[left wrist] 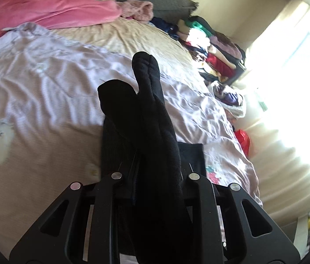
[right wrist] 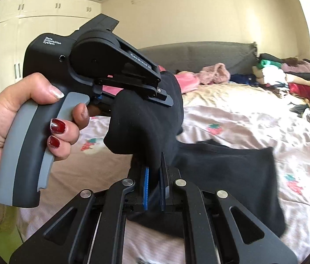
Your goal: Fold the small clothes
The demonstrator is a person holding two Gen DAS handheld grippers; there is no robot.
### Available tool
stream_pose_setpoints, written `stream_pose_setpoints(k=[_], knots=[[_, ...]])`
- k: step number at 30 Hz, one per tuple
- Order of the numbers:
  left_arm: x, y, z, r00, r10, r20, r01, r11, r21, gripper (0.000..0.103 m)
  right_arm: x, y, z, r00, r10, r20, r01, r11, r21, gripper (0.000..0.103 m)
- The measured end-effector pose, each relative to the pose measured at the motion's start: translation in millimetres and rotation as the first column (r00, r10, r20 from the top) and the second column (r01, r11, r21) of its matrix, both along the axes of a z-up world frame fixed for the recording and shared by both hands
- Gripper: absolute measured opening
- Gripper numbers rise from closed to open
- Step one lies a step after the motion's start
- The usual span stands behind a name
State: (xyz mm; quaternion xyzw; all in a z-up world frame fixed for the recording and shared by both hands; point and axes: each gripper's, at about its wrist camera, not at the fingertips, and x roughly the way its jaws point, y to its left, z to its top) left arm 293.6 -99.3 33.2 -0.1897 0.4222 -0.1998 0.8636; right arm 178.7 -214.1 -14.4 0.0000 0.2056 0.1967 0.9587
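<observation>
I am holding the black garment lifted above the bed, both tongs clenched on its cloth: the right gripper pinching a bunched edge between its blue pads, the left gripper biting a fold higher up. The rest is trailing onto the strawberry-print quilt. To fold cleanly, I am judging I should draw the two grips apart until the cloth hangs flat, then lay it down without twisting.

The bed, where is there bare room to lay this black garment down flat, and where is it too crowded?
Free: the pale strawberry-print quilt between the pink blanket near the headboard and the black garment both claws hold. Also free is the beige sheet beyond it. Crowded: the bed's window-side edge, under the stacked clothes.
</observation>
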Motion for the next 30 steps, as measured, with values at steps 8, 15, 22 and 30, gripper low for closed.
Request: stream_pose_setpoints(k=[8,15,22,30], knots=[[-4,-54,-12,0.998,-0.057,-0.002,0.057,0.997,0.057,0.015,-15,-44,-13,0.997,-0.080,-0.024,0.081,0.996,0.025,0.006],[-3,-87,-34,0.996,-0.088,-0.008,0.089,0.994,0.066,0.016,-16,-70,-28,0.988,-0.141,-0.066,0.142,0.990,0.017,0.006],[-7,-96,-63,0.981,-0.191,0.009,0.192,0.981,-0.037,0.069,-7,-88,-55,0.967,-0.206,-0.149,0.207,0.978,-0.010,0.006],[-24,-43,-65,0.994,-0.106,0.036,0.102,0.990,0.099,0.069,1,-108,-71,0.940,-0.207,-0.270,0.239,0.967,0.090,0.009]])
